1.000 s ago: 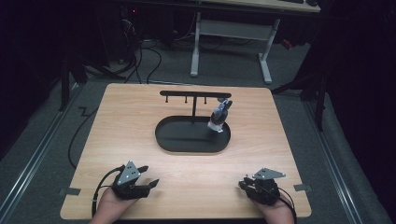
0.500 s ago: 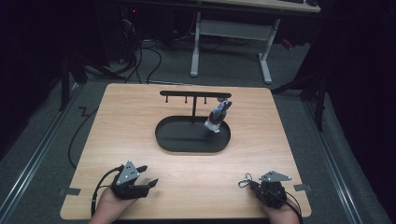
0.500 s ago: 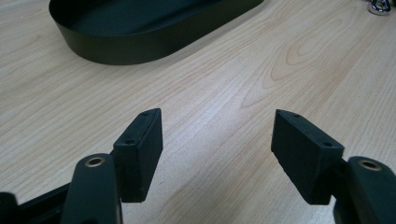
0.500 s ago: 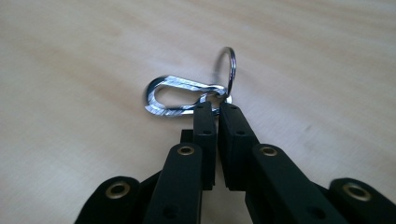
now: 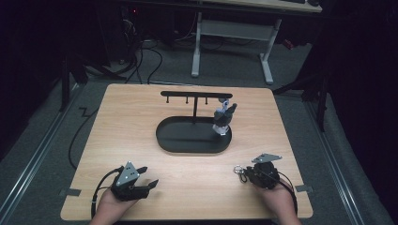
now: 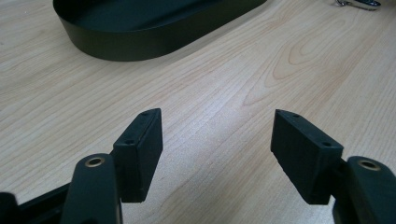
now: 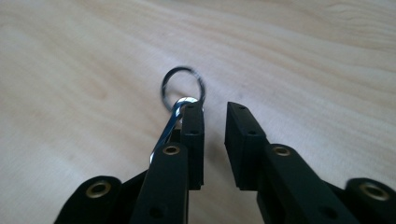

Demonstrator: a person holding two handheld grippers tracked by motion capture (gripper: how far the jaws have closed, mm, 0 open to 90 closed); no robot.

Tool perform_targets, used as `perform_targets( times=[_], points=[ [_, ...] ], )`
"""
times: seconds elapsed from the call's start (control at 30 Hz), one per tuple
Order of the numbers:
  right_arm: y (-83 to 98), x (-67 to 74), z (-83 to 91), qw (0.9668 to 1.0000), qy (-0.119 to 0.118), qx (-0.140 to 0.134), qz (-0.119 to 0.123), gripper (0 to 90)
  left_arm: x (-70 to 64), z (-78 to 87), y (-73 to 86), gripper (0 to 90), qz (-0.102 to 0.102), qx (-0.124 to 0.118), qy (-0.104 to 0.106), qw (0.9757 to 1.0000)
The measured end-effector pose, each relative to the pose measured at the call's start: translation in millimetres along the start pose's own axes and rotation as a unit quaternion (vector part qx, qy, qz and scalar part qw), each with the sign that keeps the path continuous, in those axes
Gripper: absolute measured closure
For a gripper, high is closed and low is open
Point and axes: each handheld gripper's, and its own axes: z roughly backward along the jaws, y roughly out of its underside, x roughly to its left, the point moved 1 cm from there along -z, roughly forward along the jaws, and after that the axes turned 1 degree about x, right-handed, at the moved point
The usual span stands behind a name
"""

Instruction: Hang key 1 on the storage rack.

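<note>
One counter [image 5: 141, 140] carries one black oval tray [image 5: 187, 145] with one hook rack [image 5: 196, 95], one small figure [image 5: 223, 119] and one keyring clip [image 5: 241, 172]. Two tools: one left [image 5: 148, 177], one right [image 5: 245, 174].

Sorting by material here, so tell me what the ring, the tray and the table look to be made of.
Ring: seems thin metal wire, dark and shiny; the clip on it glints bluish silver, so polished metal. Tray: looks like sheet metal with a matte black coat, judging by its thin, even wall, though plastic is possible. Table: pale wood grain with swirls, smooth; veneer or laminate cannot be told apart.
</note>
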Motion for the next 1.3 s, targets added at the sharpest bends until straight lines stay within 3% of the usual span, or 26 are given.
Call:
perform_targets(
  times=[0.07,0.13,0.3,0.37,0.47,0.6,0.7,0.77,0.93,0.97,1.13,1.17,1.3],
  points=[
    [-2.0,3.1,7.0,0.9991,-0.001,0.038,0.018,76.9,-0.1,0.3,0.1,34.8,-0.003,0.002,0.000,1.0000],
    [-3.1,3.2,8.2,0.9987,0.000,0.046,0.021,76.8,0.0,1.0,0.2,34.8,-0.004,-0.001,0.001,1.0000],
    [-15.3,2.4,9.3,0.9926,-0.004,0.120,0.014,76.1,2.0,3.8,-0.2,34.8,-0.002,-0.007,0.003,1.0000],
    [-17.1,2.2,9.1,0.9920,-0.007,0.125,0.012,75.4,2.3,3.6,-0.4,34.8,-0.003,-0.007,0.003,1.0000],
    [-25.1,2.6,4.6,0.9880,-0.024,0.153,-0.003,70.7,1.9,3.5,-0.6,34.8,-0.004,-0.008,0.007,0.9999],
    [-37.1,8.6,-5.9,0.9797,-0.019,0.200,-0.006,71.8,0.7,4.4,-1.3,34.8,-0.007,-0.011,0.008,0.9999],
    [-41.0,11.1,-9.7,0.9761,-0.008,0.217,-0.006,73.5,0.9,6.0,-1.3,34.8,-0.008,-0.014,0.009,0.9998],
    [-41.3,11.3,-10.7,0.9758,-0.007,0.219,-0.007,74.0,1.4,6.6,-1.3,34.8,-0.007,-0.015,0.009,0.9998],
    [-43.7,8.4,-13.2,0.9714,-0.002,0.236,-0.022,76.3,2.8,6.7,-1.7,34.8,-0.007,-0.017,0.009,0.9998],
    [-43.5,9.2,-15.2,0.9693,0.005,0.246,-0.015,76.3,2.8,6.6,-1.9,34.8,-0.006,-0.018,0.009,0.9998],
    [-44.1,10.5,-17.8,0.9669,0.009,0.255,-0.003,78.0,2.3,6.3,-2.5,34.8,-0.008,-0.017,0.009,0.9998],
    [-44.6,10.9,-17.8,0.9646,0.006,0.264,0.004,78.8,2.0,6.1,-2.5,34.8,-0.007,-0.016,0.009,0.9998],
    [-45.0,9.8,-17.9,0.9633,0.003,0.269,0.004,78.0,1.7,5.7,-2.4,34.8,-0.008,-0.016,0.009,0.9998]
  ],
)
